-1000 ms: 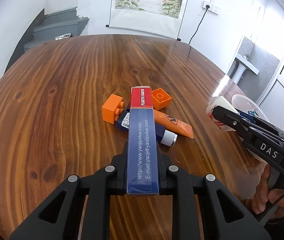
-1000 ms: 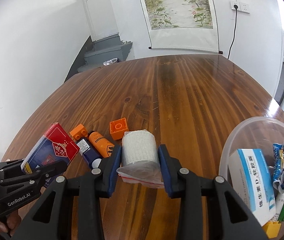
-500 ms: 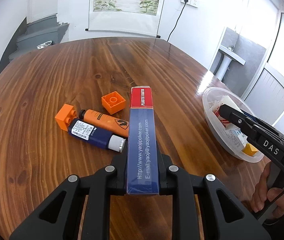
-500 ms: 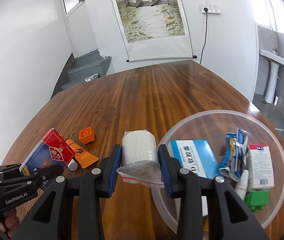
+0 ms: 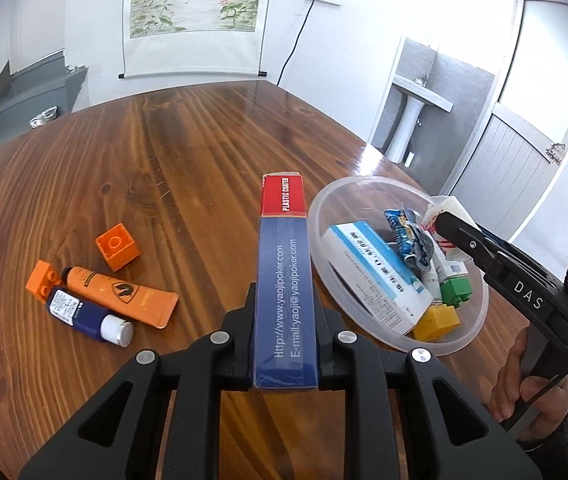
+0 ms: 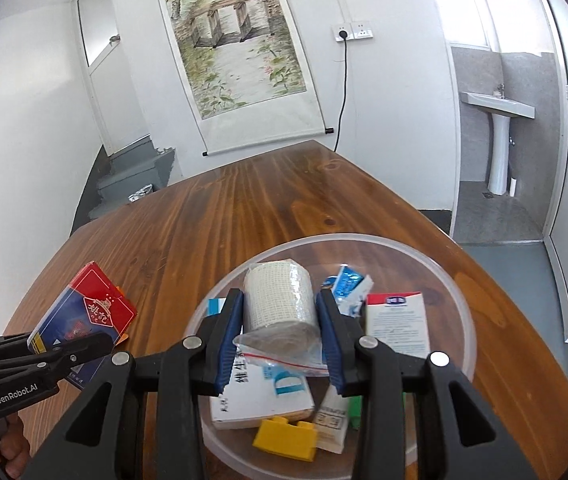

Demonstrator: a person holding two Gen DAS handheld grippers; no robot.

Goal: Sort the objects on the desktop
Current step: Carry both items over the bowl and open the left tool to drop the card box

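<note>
While over bowl [image 6: 459,300], right tool [image 6: 280,336] clamps bandage roll [image 6: 276,296] | left tool [image 5: 284,320] clamps card box [image 5: 284,272]

There were two orange blocks [image 5: 118,246], two tubes [image 5: 118,296], one card box [image 5: 284,280], one bandage roll [image 6: 278,300], one clear bowl [image 5: 363,186], one yellow block [image 6: 285,438] and one green block [image 5: 456,291].
</note>
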